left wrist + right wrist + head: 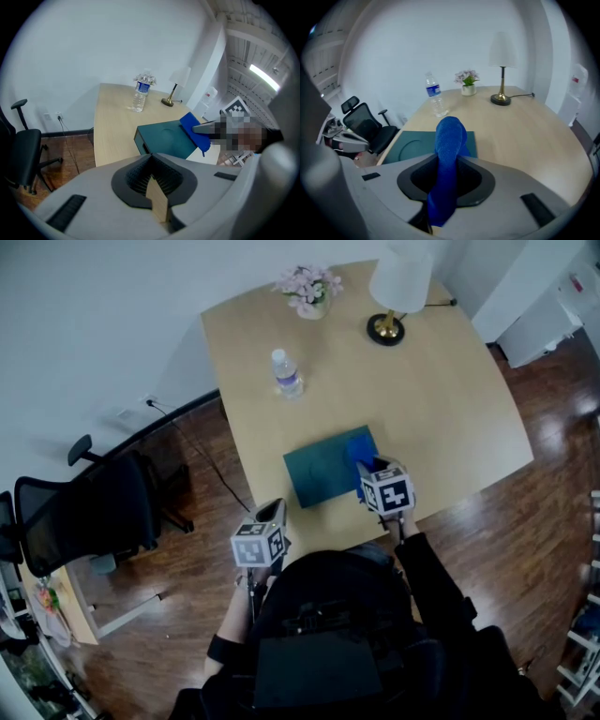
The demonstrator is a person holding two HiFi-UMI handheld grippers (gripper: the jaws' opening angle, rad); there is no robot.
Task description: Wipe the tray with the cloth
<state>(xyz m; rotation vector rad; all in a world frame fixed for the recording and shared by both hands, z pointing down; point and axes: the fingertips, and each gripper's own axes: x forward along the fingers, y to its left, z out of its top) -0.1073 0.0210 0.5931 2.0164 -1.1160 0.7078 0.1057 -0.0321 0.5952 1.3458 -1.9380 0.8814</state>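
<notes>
Blue cloth (449, 136) fills the right tongs (448, 161), which are clamped on it, the free end bunched past the tips. It hangs at the right edge of the dark green tray (323, 470); whether it presses on the tray floor I cannot tell. The left tongs (151, 180) are closed on nothing, held by the table's (422, 390) near edge, close to the tray's near-left corner but apart from it. The tray lies flat near that edge, with a water bottle (287, 373), a flower pot (309, 292) and a lamp (394, 296) well beyond it. I judge the wipe to be at its start: the next move calls for laying the cloth down on the tray floor and sweeping left while the grip holds, perhaps with the left tongs bracing the tray against sliding
</notes>
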